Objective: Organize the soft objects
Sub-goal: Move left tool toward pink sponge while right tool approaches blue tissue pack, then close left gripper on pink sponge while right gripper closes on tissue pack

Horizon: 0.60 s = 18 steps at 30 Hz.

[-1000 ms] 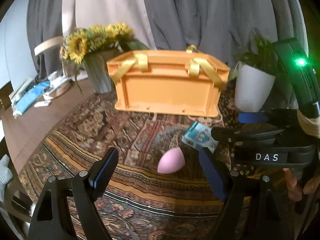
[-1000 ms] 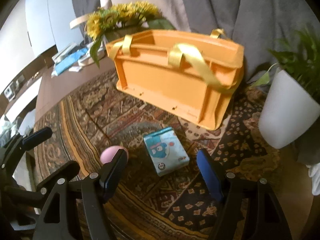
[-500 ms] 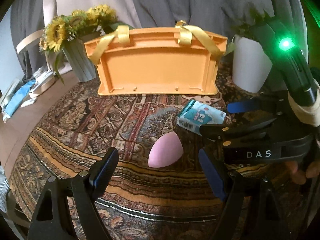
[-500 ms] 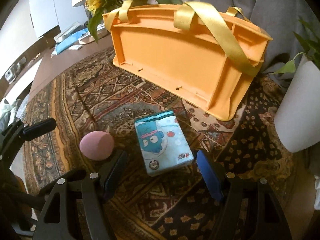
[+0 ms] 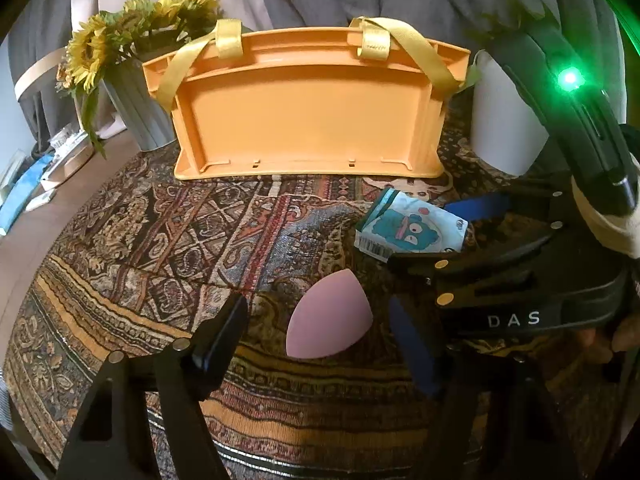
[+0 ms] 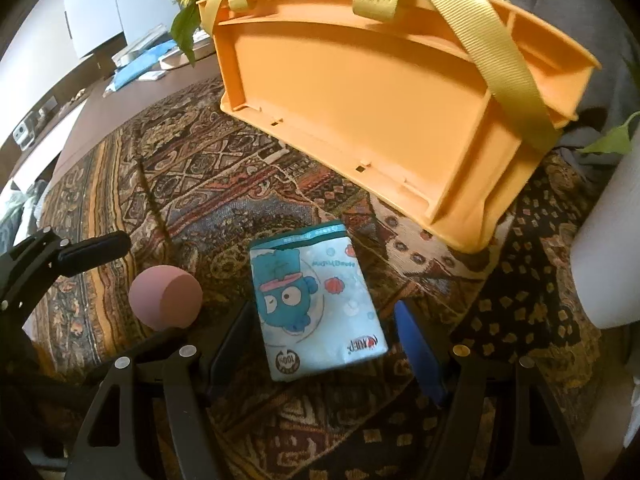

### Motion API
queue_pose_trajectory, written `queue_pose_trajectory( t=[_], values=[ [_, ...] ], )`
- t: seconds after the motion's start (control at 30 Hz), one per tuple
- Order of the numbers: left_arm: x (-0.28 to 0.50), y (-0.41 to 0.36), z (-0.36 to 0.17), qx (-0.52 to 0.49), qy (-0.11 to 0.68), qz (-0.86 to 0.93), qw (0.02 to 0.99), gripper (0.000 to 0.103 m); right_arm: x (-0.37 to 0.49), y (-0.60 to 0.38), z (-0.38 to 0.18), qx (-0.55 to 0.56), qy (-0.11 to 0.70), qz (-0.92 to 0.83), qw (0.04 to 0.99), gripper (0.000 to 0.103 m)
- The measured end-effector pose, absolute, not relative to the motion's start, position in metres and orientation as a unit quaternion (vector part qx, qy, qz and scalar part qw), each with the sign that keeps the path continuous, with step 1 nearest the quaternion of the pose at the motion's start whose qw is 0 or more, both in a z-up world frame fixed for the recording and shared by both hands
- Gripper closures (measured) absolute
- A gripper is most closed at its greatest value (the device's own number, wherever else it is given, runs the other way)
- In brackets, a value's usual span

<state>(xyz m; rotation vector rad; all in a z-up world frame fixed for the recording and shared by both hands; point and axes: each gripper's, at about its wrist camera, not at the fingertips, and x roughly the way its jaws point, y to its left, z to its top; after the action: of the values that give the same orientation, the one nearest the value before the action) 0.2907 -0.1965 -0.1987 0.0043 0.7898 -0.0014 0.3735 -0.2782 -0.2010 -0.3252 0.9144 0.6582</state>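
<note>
A pink egg-shaped sponge [image 5: 328, 316] lies on the patterned cloth between the fingers of my left gripper [image 5: 320, 330]. Its jaws are closing, and a gap shows on each side of the sponge. A light blue tissue pack with a cartoon figure [image 6: 316, 300] lies flat between the fingers of my right gripper [image 6: 324, 338], which stands open with its pads close beside the pack. The left wrist view shows the right gripper [image 5: 476, 232] around the tissue pack [image 5: 412, 228]. The right wrist view has the sponge [image 6: 166, 296] at the left.
An orange basket with yellow straps [image 5: 312, 120] stands behind both objects, its opening not visible. A vase of sunflowers [image 5: 132, 92] is at the back left and a white plant pot [image 5: 504, 132] at the back right. Papers lie on the brown table [image 5: 36, 200] far left.
Both grippers have sunk and moved forward, so the sponge and the tissue pack now lie between their fingers. The left jaws have narrowed.
</note>
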Motion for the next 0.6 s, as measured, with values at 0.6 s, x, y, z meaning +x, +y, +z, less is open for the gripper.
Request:
queue_pose_trajectory(
  t=[0.6],
  values=[
    [0.2975, -0.19, -0.2006, -0.023, 0.401, -0.008, 0.916, 0.064, 0.3725, -0.2814, -0.2057, -0.136, 0.431, 0.289, 0.844, 0.042]
  ],
)
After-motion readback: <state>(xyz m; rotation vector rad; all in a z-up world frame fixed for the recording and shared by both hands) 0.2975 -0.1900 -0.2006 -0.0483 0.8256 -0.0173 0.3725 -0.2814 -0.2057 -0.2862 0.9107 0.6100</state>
